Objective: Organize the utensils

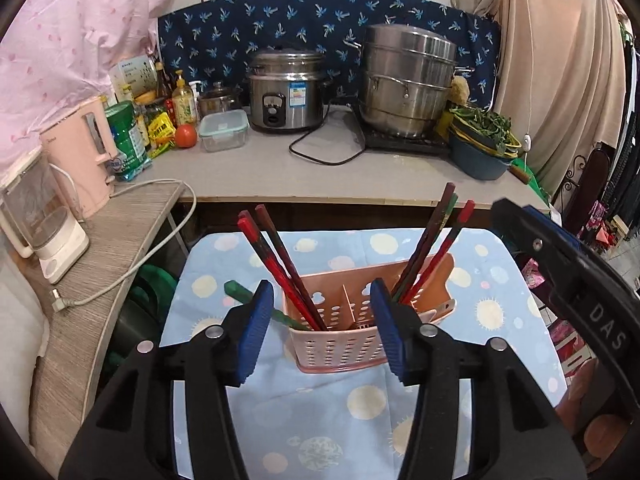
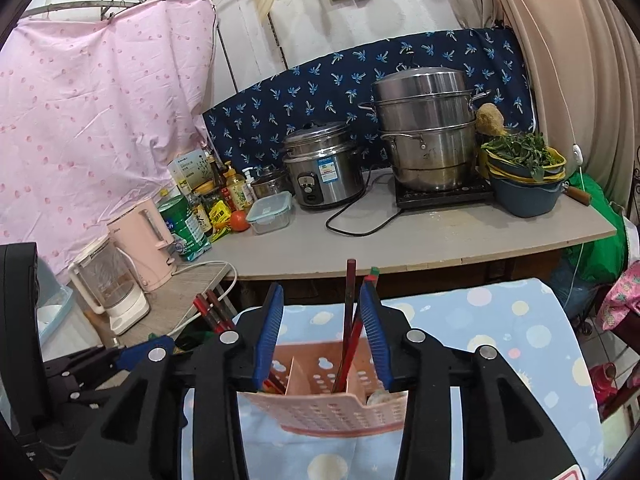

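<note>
Two hand-held grippers, left [image 1: 322, 326] and right [image 2: 322, 334], spread, pinching nothing, above pink holder [image 1: 340, 344] rim; chopsticks [image 1: 430, 256] splay outward.

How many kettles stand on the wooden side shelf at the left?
2: a pink kettle at the back, a clear glass kettle on a white base in front.

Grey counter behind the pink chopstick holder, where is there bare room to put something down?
The counter is bare along its front edge, from the black cord across to the blue basin. Its left end is crowded with bottles, a tomato and a clear food box. The rice cooker and steamer pot fill the back.
</note>
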Action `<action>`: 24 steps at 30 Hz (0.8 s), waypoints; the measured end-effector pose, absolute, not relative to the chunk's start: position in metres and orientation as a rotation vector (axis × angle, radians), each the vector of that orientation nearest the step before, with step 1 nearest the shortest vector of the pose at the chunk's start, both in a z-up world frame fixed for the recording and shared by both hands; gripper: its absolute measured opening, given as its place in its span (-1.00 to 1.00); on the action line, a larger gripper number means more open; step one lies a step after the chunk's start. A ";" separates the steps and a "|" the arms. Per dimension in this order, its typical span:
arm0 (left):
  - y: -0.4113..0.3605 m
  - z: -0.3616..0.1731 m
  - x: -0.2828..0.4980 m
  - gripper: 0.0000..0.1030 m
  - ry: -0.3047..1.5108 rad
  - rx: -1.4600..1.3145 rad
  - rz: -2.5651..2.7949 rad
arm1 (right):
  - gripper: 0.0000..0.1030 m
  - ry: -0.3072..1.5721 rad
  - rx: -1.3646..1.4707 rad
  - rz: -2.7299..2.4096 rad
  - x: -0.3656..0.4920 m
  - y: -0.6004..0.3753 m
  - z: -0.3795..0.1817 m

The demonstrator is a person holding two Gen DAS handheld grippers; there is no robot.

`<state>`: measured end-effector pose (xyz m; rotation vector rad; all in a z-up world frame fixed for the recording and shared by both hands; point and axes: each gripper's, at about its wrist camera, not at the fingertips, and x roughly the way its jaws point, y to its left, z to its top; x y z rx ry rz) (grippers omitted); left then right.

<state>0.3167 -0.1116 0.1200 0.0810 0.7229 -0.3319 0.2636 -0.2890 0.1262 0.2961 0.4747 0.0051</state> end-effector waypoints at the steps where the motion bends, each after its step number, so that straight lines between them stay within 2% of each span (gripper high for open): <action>1: -0.111 0.121 0.313 -0.05 0.718 0.082 -0.331 | -0.15 0.480 0.302 0.004 0.258 -0.290 0.126; 3: -0.110 0.124 0.303 -0.01 0.702 0.089 -0.325 | -0.02 0.496 0.309 -0.002 0.246 -0.290 0.124; 5: -0.109 0.127 0.291 0.07 0.681 0.102 -0.316 | 0.02 0.513 0.314 -0.005 0.234 -0.291 0.121; 15: -0.101 0.129 0.244 0.10 0.643 0.128 -0.285 | 0.05 0.569 0.286 -0.054 0.181 -0.287 0.114; 24: -0.092 0.121 0.212 0.33 0.627 0.138 -0.255 | 0.08 0.606 0.189 -0.085 0.144 -0.264 0.106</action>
